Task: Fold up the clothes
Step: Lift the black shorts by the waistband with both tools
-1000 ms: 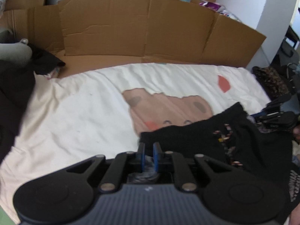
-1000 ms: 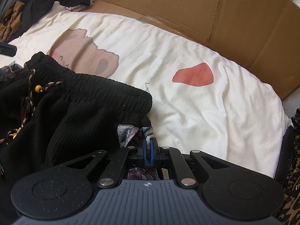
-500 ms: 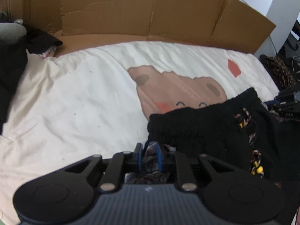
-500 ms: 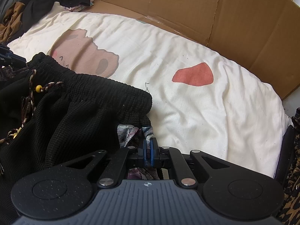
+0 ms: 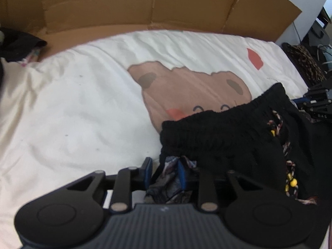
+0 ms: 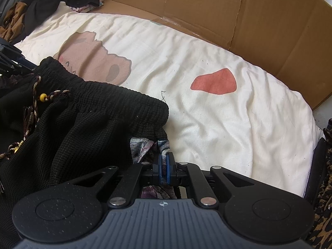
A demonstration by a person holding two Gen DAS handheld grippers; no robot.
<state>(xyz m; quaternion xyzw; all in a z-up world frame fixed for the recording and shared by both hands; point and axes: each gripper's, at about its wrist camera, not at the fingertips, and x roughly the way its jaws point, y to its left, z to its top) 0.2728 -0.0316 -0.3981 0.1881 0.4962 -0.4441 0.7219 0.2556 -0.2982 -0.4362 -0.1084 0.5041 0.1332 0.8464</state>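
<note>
While the right tool keeps its blue pads pinched tight on a patterned strip of cloth at the near corner of the black knit garment, the left tool has just been spreading its jaws, and they now stand partly apart with the same patterned lining bunched loosely between them, apparently no longer squeezed. Judging by this, the garment has been laid down with its waistband stretched between the two corners, so that it lies straight for a fold; the left corner is being let go first while the right one anchors the cloth.

The garment sits on the near part of the bed sheet, its waistband just overlapping the lower edge of the brown bear print and well short of the cardboard wall beyond the bear. It is a heavy, ribbed black knit with a gathered elastic waistband, soft and slumping into deep folds. A braided drawstring with a yellow bead lies across it toward the left tool's side. The lining that shows at both corners is thin, grey and purple patterned fabric. The sheet is cream cotton, lightly wrinkled, with a flat red patch printed to the right of the bear. The cardboard is plain, creased and stiff.
</note>
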